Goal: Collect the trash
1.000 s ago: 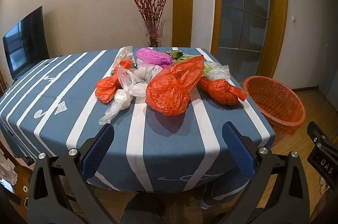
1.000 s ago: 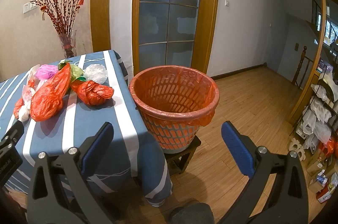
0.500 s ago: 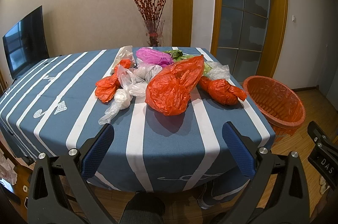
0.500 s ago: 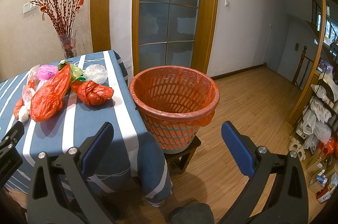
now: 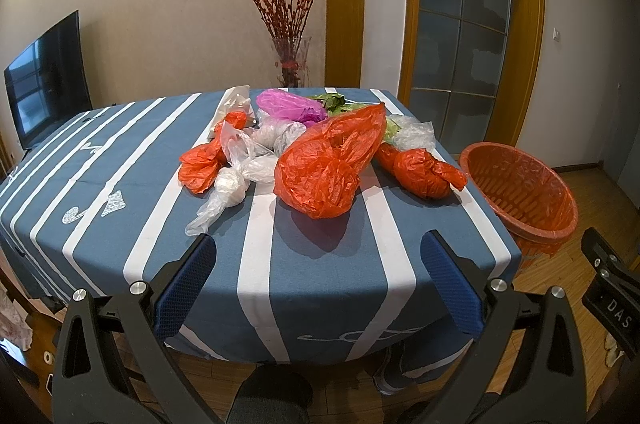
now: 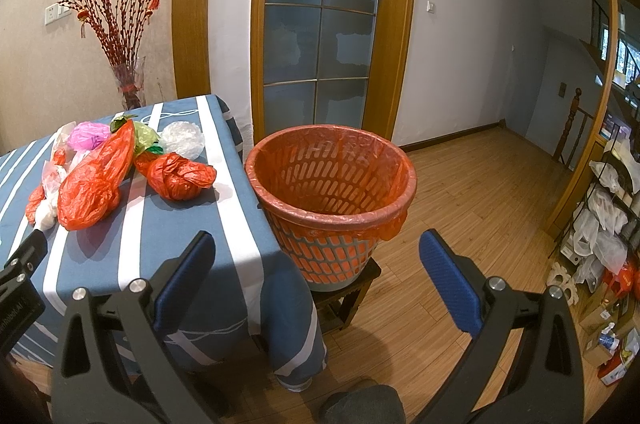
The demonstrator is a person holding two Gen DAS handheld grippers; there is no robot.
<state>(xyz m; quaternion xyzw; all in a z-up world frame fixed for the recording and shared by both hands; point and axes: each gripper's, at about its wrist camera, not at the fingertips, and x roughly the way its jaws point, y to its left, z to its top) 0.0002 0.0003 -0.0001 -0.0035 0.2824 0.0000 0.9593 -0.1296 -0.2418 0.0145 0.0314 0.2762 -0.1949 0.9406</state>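
A heap of trash lies mid-table: a big red plastic bag (image 5: 328, 163) (image 6: 94, 183), a knotted red bag (image 5: 420, 169) (image 6: 176, 175), a small red bag (image 5: 204, 163), clear bags (image 5: 236, 179), a pink bag (image 5: 290, 105) (image 6: 88, 135) and green leaves (image 5: 332, 100). An orange basket (image 5: 520, 187) (image 6: 332, 183) lined with a red bag stands on a low stool beside the table's right edge. My left gripper (image 5: 318, 248) hangs open before the table's near edge, nothing between its fingers. My right gripper (image 6: 316, 248) is open in front of the basket, holding nothing.
The table (image 5: 120, 151) wears a blue cloth with white stripes. A vase of red branches (image 5: 290, 63) stands behind it, a TV (image 5: 44, 79) at the left. A glass door (image 6: 320, 23) is behind the basket. Shelves with bags (image 6: 604, 220) line the right wall over a wooden floor (image 6: 480, 191).
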